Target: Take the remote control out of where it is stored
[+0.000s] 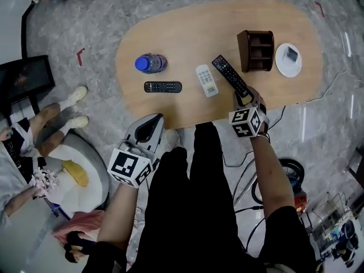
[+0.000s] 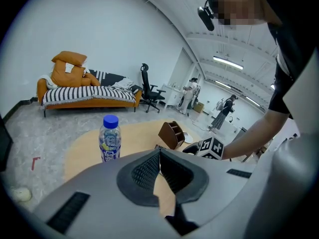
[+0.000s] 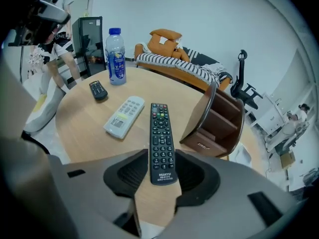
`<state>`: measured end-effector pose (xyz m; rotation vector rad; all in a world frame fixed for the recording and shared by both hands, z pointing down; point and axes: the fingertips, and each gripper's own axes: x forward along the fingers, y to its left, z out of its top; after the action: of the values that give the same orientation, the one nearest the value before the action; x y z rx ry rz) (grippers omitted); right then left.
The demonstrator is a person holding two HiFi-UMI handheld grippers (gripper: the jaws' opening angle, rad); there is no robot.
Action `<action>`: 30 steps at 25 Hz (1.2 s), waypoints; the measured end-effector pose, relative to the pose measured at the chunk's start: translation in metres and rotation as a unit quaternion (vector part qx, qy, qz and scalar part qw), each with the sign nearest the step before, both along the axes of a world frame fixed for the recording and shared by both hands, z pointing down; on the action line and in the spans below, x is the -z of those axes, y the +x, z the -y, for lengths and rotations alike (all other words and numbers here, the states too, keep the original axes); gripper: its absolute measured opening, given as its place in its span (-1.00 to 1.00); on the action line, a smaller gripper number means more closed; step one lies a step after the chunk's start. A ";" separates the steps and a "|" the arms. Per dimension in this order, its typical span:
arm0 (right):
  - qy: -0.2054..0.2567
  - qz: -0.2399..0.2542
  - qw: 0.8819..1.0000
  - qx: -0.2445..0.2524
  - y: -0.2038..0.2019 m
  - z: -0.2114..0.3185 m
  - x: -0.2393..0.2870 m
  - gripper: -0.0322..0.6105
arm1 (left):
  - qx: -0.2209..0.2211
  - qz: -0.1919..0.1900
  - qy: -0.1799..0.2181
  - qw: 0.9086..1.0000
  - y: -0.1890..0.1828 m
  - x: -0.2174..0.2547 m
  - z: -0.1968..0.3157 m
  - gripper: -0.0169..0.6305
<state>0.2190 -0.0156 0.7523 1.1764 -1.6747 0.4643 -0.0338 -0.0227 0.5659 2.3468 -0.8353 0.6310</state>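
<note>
One long black remote (image 3: pixel 161 133): flat on table (image 3: pixel 79 121), between right gripper (image 3: pixel 160 159) jaws
Right jaws: apart, seemingly not pinching it
Left gripper (image 2: pixel 159 152): closed, empty

Bright, even indoor light; soft shadows; fisheye bending, dark corners; far background perhaps blurred.

In the head view, the right gripper (image 1: pixel 245 97) hides from us the near end of the long black remote (image 1: pixel 227 73), at the near edge of the table (image 1: pixel 170 44). What lies on the white plate (image 1: pixel 284 69), at the table's right end, is too small for us to name.
</note>
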 end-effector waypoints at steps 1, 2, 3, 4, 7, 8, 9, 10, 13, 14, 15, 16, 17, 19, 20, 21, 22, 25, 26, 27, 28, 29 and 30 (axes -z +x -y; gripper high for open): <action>0.006 0.000 1.000 -0.003 -0.001 0.001 0.007 -0.37 | 0.002 -0.004 0.004 1.000 -0.002 0.003 0.000 -0.92; 0.011 0.001 1.000 -0.009 -0.001 0.002 0.013 -0.37 | 0.004 -0.006 0.008 1.000 -0.006 0.006 0.000 -0.92; 0.015 0.005 1.000 -0.018 -0.002 0.002 0.020 -0.37 | 0.005 -0.008 0.012 1.000 -0.009 0.010 -0.002 -0.92; 0.020 0.011 0.999 -0.030 -0.003 0.001 0.029 -0.37 | 0.006 -0.010 0.015 1.000 -0.013 0.013 -0.003 -0.92; 0.042 0.036 0.996 -0.074 -0.009 -0.005 0.062 -0.38 | 0.013 -0.018 0.025 0.999 -0.030 0.029 -0.011 -0.92; 0.055 0.040 0.994 -0.088 -0.011 -0.006 0.075 -0.44 | 0.014 -0.022 0.031 0.999 -0.035 0.034 -0.012 -0.92; 0.071 0.041 0.992 -0.099 -0.011 -0.006 0.090 -0.57 | 0.014 -0.027 0.041 0.999 -0.040 0.040 -0.012 -0.92; 0.090 0.040 0.989 -0.108 -0.011 -0.004 0.105 -0.65 | 0.012 -0.034 0.052 0.998 -0.043 0.046 -0.011 -0.92; 0.142 0.044 0.980 -0.135 -0.015 -0.007 0.154 -0.79 | 0.006 -0.056 0.084 0.995 -0.052 0.070 -0.011 -0.92; 0.158 0.047 0.976 -0.145 -0.017 -0.009 0.171 -0.80 | 0.005 -0.064 0.094 0.994 -0.055 0.079 -0.013 -0.92; 0.174 0.051 0.971 -0.154 -0.021 -0.012 0.188 -0.83 | 0.004 -0.071 0.103 0.992 -0.059 0.088 -0.014 -0.92; 0.189 0.055 0.967 -0.163 -0.025 -0.016 0.205 -0.84 | 0.003 -0.077 0.111 0.991 -0.063 0.097 -0.017 -0.92; 0.203 0.059 0.962 -0.171 -0.030 -0.022 0.221 -0.85 | 0.001 -0.082 0.119 0.990 -0.067 0.107 -0.020 -0.92; 0.226 0.069 0.954 -0.183 -0.042 -0.034 0.251 -0.87 | -0.004 -0.090 0.134 0.987 -0.076 0.125 -0.028 -0.92; 0.237 0.072 0.951 -0.186 -0.048 -0.041 0.265 -0.87 | -0.006 -0.094 0.141 0.986 -0.080 0.135 -0.031 -0.92; 0.247 0.073 0.948 -0.187 -0.053 -0.047 0.280 -0.87 | -0.009 -0.098 0.148 0.984 -0.084 0.144 -0.034 -0.92; 0.257 0.074 0.945 -0.187 -0.059 -0.052 0.294 -0.87 | -0.011 -0.102 0.156 0.983 -0.088 0.154 -0.036 -0.92; 0.284 0.082 0.936 -0.190 -0.074 -0.068 0.333 -0.87 | -0.015 -0.111 0.178 0.978 -0.098 0.183 -0.041 -0.92; 0.292 0.088 0.933 -0.192 -0.079 -0.073 0.345 -0.87 | -0.017 -0.114 0.184 0.976 -0.100 0.192 -0.043 -0.92; 0.300 0.094 0.930 -0.193 -0.083 -0.078 0.356 -0.87 | -0.018 -0.116 0.190 0.975 -0.102 0.200 -0.046 -0.92; 0.306 0.099 0.927 -0.194 -0.087 -0.083 0.366 -0.88 | -0.020 -0.118 0.195 0.973 -0.104 0.209 -0.049 -0.92; 0.313 0.102 0.924 -0.194 -0.090 -0.088 0.377 -0.87 | -0.021 -0.120 0.200 0.972 -0.105 0.217 -0.052 -0.92; 0.319 0.105 0.922 -0.194 -0.092 -0.093 0.387 -0.87 | -0.021 -0.121 0.204 0.971 -0.107 0.225 -0.055 -0.92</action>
<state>0.1265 0.0777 0.3650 2.0220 -1.8426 0.2894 -0.1407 0.0322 0.3410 2.7444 -0.8674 0.1896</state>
